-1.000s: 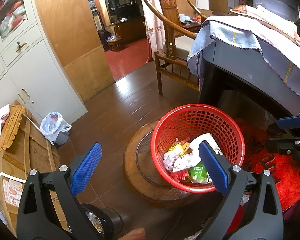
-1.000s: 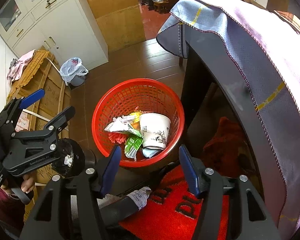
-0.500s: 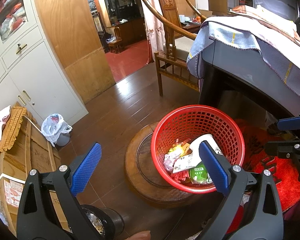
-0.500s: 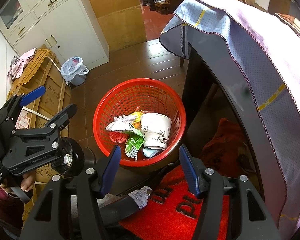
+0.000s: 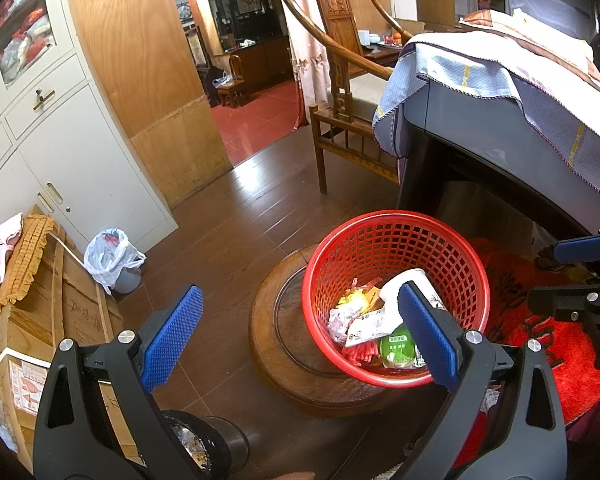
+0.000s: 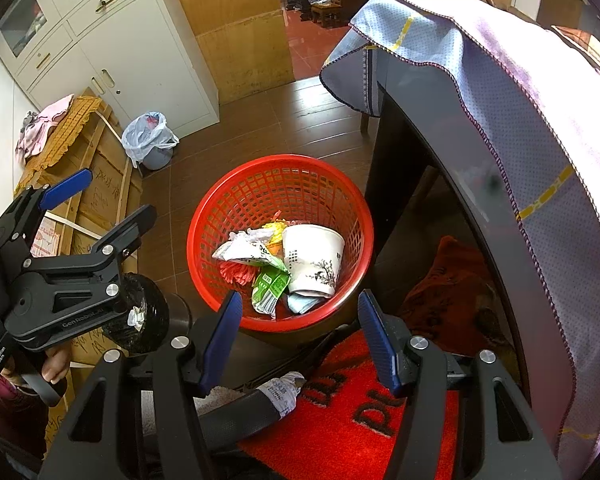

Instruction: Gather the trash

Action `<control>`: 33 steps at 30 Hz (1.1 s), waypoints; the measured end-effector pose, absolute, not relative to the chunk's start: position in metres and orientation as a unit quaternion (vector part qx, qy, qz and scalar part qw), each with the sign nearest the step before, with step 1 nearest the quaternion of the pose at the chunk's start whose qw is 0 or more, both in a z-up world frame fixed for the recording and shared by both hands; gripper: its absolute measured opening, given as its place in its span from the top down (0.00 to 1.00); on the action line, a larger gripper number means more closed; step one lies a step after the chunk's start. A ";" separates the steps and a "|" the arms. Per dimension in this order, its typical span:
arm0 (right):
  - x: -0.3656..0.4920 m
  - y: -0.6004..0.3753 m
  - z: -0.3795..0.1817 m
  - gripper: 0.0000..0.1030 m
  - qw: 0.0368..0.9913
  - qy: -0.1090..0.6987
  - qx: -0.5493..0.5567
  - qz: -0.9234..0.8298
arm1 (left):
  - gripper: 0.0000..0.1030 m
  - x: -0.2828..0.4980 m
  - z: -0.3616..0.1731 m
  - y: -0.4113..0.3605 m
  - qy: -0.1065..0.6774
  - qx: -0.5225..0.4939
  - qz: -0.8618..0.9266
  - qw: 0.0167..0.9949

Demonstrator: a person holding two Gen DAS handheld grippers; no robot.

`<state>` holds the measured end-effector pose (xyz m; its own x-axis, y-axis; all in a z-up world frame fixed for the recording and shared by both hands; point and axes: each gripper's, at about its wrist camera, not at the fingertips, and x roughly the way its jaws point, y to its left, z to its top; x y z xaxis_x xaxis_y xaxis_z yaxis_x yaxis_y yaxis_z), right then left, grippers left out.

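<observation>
A red mesh basket (image 5: 380, 218) (image 6: 280, 159) stands on a round wooden stool (image 5: 278, 344). Inside lie a white paper cup (image 6: 314, 260) (image 5: 398, 282), a green packet (image 5: 398, 350) (image 6: 270, 286), a white wrapper (image 6: 242, 250) and other crumpled scraps. My left gripper (image 5: 300, 334) hovers open just left of the basket, its blue pads wide apart with nothing between them. My right gripper (image 6: 300, 338) is open above the basket's near rim, also empty. Each gripper shows in the other's view: the right gripper (image 5: 572, 276) at the far right, the left gripper (image 6: 100, 208) at the left, held by a hand (image 6: 54, 364).
A dark table draped with a blue cloth (image 6: 500, 92) rises right of the basket. A red mat (image 6: 340, 432) lies below me. A small bin with a white bag (image 5: 114, 258), a wooden crate (image 5: 40, 312), a white cabinet (image 5: 72, 152) and a wooden chair (image 5: 340, 80) stand around.
</observation>
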<state>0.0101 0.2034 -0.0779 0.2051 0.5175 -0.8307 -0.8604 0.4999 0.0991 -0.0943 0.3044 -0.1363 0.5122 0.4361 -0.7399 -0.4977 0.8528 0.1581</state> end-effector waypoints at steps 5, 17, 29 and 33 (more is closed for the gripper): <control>0.009 0.202 -0.079 0.42 0.749 0.433 -0.199 0.460 | 0.08 -0.094 -0.135 0.306 0.416 -0.042 0.264 0.869; 0.009 0.203 -0.079 0.42 0.750 0.433 -0.199 0.460 | 0.08 -0.092 -0.136 0.303 0.415 -0.031 0.268 0.869; 0.009 0.203 -0.078 0.42 0.749 0.433 -0.199 0.460 | 0.08 -0.091 -0.138 0.300 0.417 -0.029 0.271 0.867; 0.009 0.203 -0.078 0.42 0.749 0.433 -0.199 0.460 | 0.08 -0.091 -0.138 0.300 0.417 -0.028 0.271 0.867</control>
